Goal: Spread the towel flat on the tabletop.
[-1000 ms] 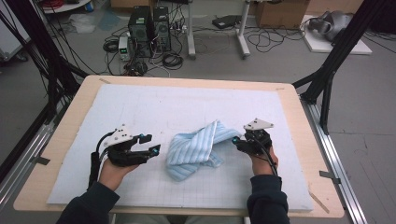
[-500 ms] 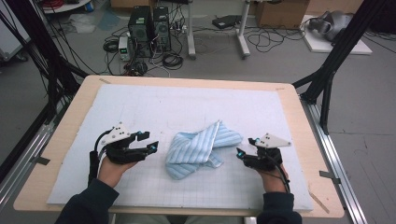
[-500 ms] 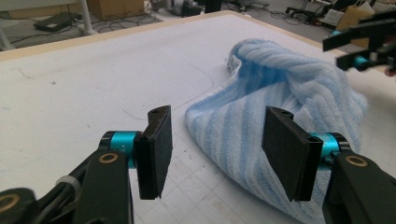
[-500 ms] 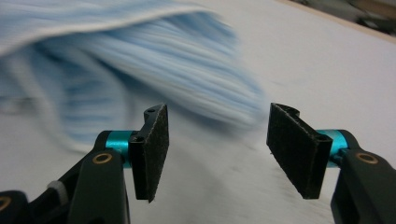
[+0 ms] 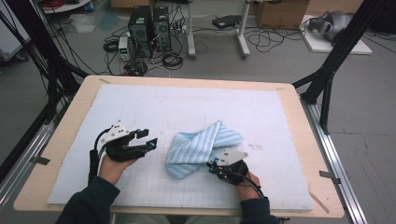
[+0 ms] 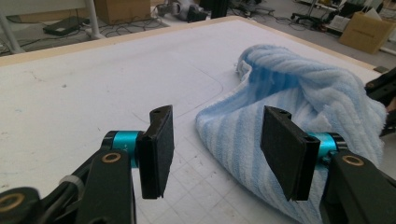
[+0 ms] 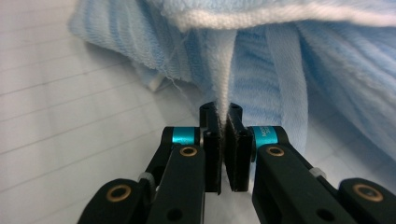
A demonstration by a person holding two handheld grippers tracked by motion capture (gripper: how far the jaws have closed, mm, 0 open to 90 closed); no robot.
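Note:
A light-blue striped towel [image 5: 201, 144] lies crumpled on the white gridded mat [image 5: 187, 102] near the table's front middle. My right gripper [image 5: 211, 165] sits at the towel's near right edge. Its jaws have just been closing, and in the right gripper view the right gripper [image 7: 223, 116] is shut on a white-hemmed fold of the towel [image 7: 261, 60]. To the left of the towel, my left gripper [image 5: 148, 140] hovers open. In the left gripper view the left gripper [image 6: 217, 149] has nothing between its pads, and the towel [image 6: 289, 93] lies just ahead and to the right.
The mat covers most of a wooden table [image 5: 289, 93]. Black frame poles [image 5: 334, 65] rise at the table's right and left sides. Computers and cables [image 5: 149, 28] sit on the floor beyond the far edge.
My right hand slid left and toward the table's front, from the towel's right side to its near edge, and its jaws closed on a fold. The left hand stayed in place.

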